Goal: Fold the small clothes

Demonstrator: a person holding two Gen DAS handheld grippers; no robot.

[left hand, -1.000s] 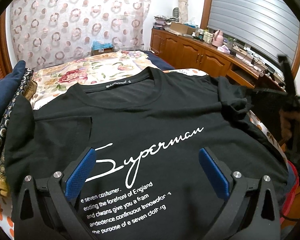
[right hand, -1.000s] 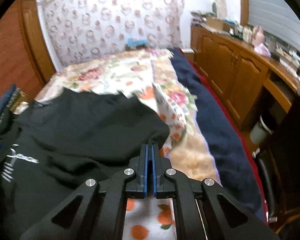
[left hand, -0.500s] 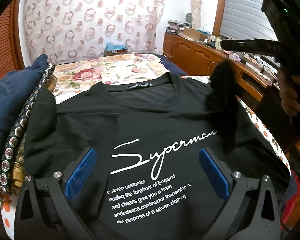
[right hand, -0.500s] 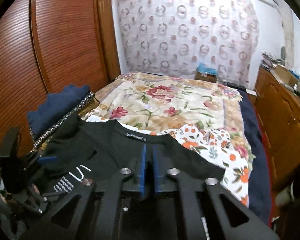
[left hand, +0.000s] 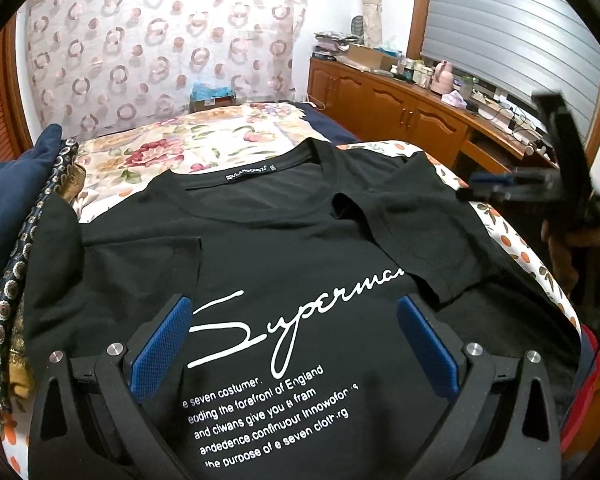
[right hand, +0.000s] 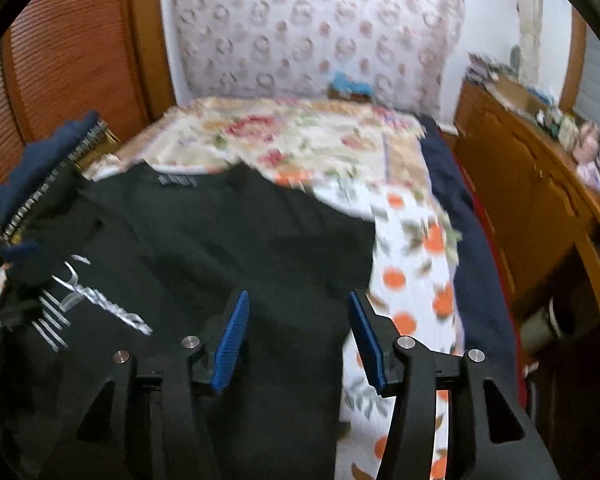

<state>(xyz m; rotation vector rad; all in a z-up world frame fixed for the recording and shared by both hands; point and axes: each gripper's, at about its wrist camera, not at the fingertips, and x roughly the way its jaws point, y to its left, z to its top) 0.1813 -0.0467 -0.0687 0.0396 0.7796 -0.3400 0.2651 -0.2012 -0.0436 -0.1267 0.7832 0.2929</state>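
Note:
A black T-shirt with white "Superman" lettering lies face up on the bed, collar away from me. Its right sleeve is folded inward over the chest, and its left sleeve is folded in too. My left gripper is open and empty, hovering over the lettering. My right gripper is open and empty above the shirt's right edge. It also shows in the left wrist view, raised at the right of the shirt.
A pile of navy and patterned clothes lies along the shirt's left side. The floral and orange-print bedspread extends beyond the shirt. A wooden cabinet with clutter runs along the right wall, and a wooden wardrobe stands on the left.
My right gripper carried the right sleeve up and over the chest, let it go and opened, then drew back to the right. My left gripper stayed open over the lettering.

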